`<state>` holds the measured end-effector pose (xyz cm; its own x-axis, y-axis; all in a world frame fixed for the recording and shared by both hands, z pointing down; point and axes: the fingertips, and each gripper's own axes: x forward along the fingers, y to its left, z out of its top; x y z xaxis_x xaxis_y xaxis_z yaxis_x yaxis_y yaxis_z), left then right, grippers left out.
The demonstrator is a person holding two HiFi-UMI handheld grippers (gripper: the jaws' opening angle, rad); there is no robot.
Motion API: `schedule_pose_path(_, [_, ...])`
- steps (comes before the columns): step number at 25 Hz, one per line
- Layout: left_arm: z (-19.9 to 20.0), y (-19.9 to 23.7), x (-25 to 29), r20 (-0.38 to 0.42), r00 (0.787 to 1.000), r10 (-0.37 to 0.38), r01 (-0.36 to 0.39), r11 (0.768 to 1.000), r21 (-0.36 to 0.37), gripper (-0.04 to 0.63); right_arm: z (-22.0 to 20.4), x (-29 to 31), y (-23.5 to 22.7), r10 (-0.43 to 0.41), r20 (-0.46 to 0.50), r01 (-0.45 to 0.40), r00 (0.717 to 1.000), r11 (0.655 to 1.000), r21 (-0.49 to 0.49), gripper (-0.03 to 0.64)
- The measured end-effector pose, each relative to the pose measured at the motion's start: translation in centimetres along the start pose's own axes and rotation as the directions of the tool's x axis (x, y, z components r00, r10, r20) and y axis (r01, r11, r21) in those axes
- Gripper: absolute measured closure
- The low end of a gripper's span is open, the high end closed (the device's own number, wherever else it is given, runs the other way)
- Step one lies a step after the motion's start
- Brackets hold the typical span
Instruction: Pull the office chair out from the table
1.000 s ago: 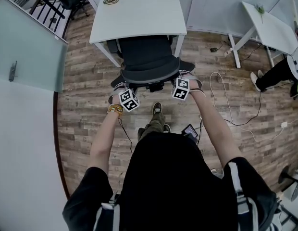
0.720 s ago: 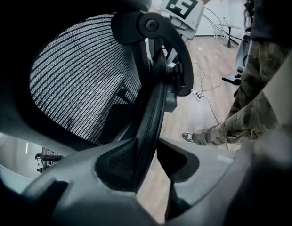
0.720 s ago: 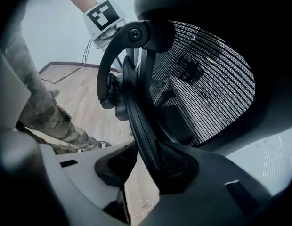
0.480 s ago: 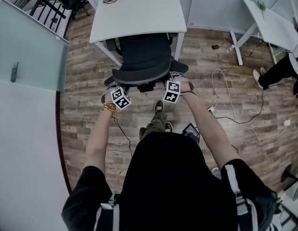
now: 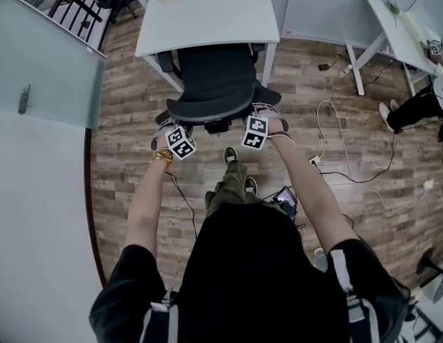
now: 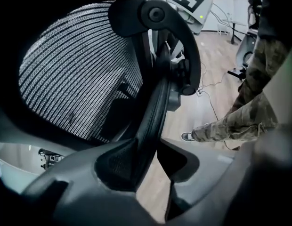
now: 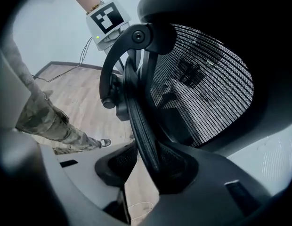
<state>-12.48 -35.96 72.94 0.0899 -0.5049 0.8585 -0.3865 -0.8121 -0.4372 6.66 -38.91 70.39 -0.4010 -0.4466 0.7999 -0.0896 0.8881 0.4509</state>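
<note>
Sitting pushed partway under the white desk (image 5: pixel 207 16), the black office chair (image 5: pixel 211 77) shows a mesh back with a dark rim; left tool (image 6: pixel 150 149) and right tool (image 7: pixel 153 159) straddle that rim with jaws apart, not clamping; open plank floor (image 5: pixel 136 184) lies toward the person

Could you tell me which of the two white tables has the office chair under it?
The table at the head view's top centre; the black office chair sits partly beneath it. The far-right table has none.
</note>
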Motion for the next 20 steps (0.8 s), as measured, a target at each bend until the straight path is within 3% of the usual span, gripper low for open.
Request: schedule_pose_path(20, [-1.2, -2.4, -0.8, -0.048, 0.999, -0.023, 0.024, 1.000, 0.018, 0.454, 0.2, -0.8, 2.2, 0.009, -0.008, -0.009, 1.000, 1.000, 0.016, 0.497])
